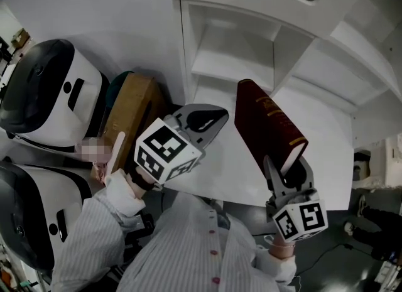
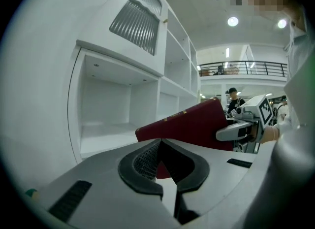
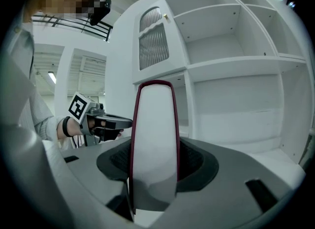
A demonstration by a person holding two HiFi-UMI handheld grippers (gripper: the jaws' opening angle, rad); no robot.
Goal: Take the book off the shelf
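Inside right claw [image 3: 155, 163], book [image 3: 153, 124], pale pages showing

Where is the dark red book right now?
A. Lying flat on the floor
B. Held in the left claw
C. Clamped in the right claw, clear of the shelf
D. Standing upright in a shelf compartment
C: the right gripper view shows the right claw closed on the book at its page edge, and the head view shows it held in the air in front of the white shelf.
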